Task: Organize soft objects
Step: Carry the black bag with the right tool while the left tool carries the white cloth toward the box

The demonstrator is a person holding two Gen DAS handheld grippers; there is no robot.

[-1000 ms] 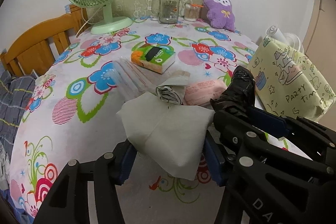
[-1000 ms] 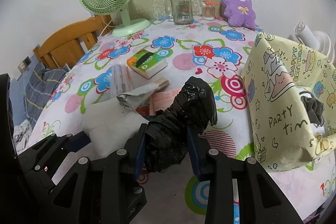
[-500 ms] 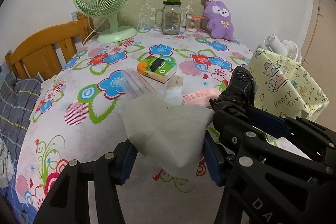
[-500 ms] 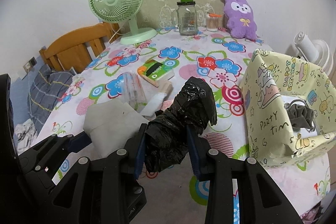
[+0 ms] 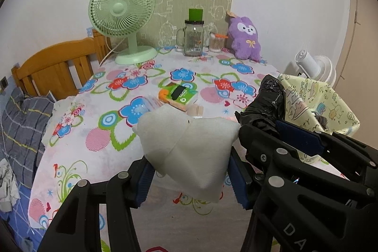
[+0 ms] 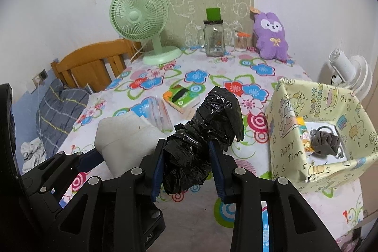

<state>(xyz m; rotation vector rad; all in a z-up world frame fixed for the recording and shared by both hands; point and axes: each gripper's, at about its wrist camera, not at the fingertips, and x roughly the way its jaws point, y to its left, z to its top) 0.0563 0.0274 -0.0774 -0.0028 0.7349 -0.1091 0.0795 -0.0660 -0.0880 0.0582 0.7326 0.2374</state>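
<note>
At the far left, a wooden headboard (image 5: 54, 65) is showing beyond the table edge, with grey checked bedding (image 5: 21, 124) lying below it. The round table in the flower-print cloth (image 5: 78, 141) is spreading out ahead of you. On its far side a pale green desk fan (image 5: 122, 15) is standing, and to its right a clear glass jar mug with a green lid (image 5: 193, 39), a small clear tub of cotton swabs (image 5: 216, 41) and a purple plush bunny (image 5: 245, 39) are lining up against the wall.

In mid-table an orange and green tissue packet (image 5: 179, 95) is lying flat, with a clear plastic sleeve (image 6: 158, 112) just to its left.

Your left gripper (image 5: 189, 178) is clamping a pale grey-white soft cloth (image 5: 186, 141) between its blue pads, holding it up off the table at the near edge. Just to its right, your right gripper (image 6: 186, 171) is squeezing a crumpled black plastic bag (image 6: 203, 134) tight between its pads, the bag's bunched top poking up and forward, clear of the tablecloth. The two grippers are sitting side by side, nearly touching.

At the right, a yellow cartoon-print paper box (image 6: 283, 134) marked with party lettering is standing open on the table, near the black bag. Inside it a dark grey scrunched fabric piece (image 6: 323, 141) is resting on the white bottom. Beyond the box a white fan (image 6: 349, 72) is standing off the table.
</note>
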